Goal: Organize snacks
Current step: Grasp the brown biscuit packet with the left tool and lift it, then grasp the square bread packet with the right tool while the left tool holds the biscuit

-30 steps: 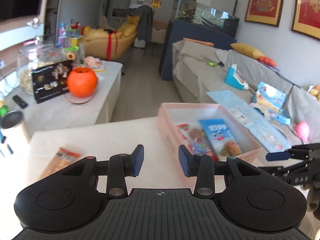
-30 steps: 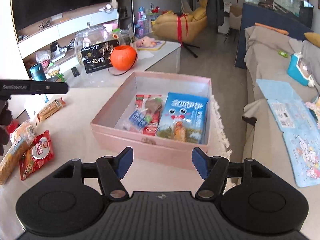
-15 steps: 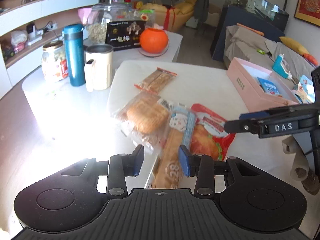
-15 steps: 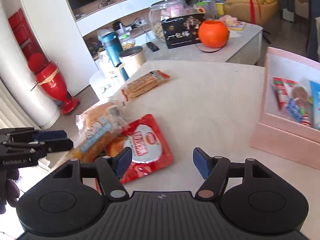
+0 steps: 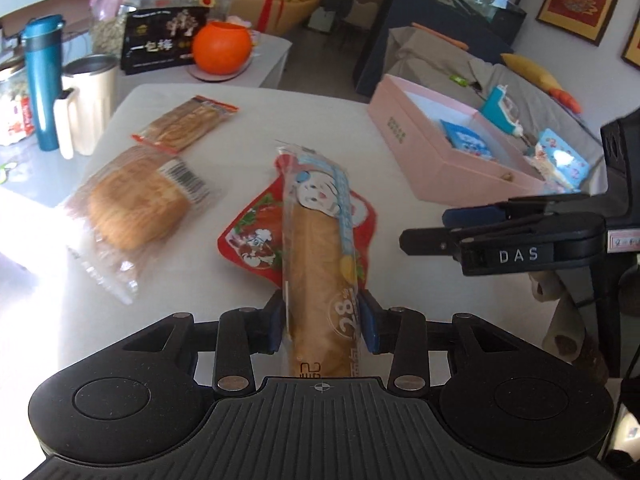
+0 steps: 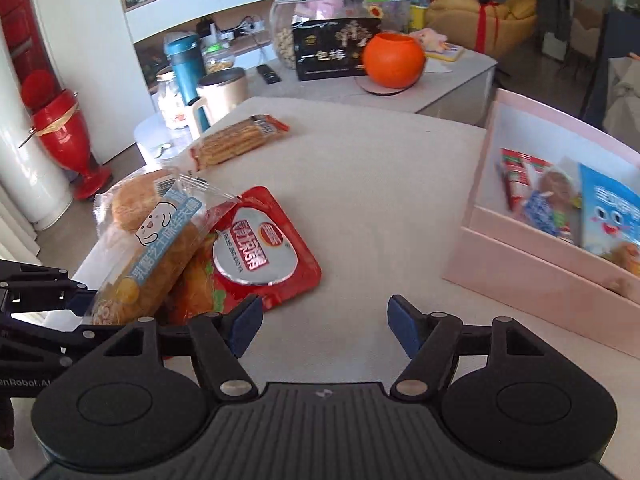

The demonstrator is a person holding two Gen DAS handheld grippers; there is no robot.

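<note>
My left gripper (image 5: 323, 324) is shut on a long bread roll in a blue-and-white wrapper (image 5: 318, 248), gripping its near end; the roll also shows in the right wrist view (image 6: 160, 248). Under it lies a red snack pouch (image 5: 256, 236), also seen in the right wrist view (image 6: 256, 256). My right gripper (image 6: 325, 326) is open and empty above the table, just right of the pouch. A pink box (image 5: 432, 152) with several snacks inside stands to the right; it shows in the right wrist view too (image 6: 532, 264).
A round bread pack (image 5: 136, 204) and a cracker pack (image 5: 188, 122) lie on the white table (image 5: 320, 120). A cream mug (image 5: 86, 102), a teal flask (image 5: 40, 80), an orange pumpkin bowl (image 5: 222, 48) and a black box (image 5: 164, 42) stand beyond the table's far-left edge.
Both grippers swung from the pink box to the loose snacks at the left. My left gripper closed on the near end of the long bread roll. The right stayed open.
</note>
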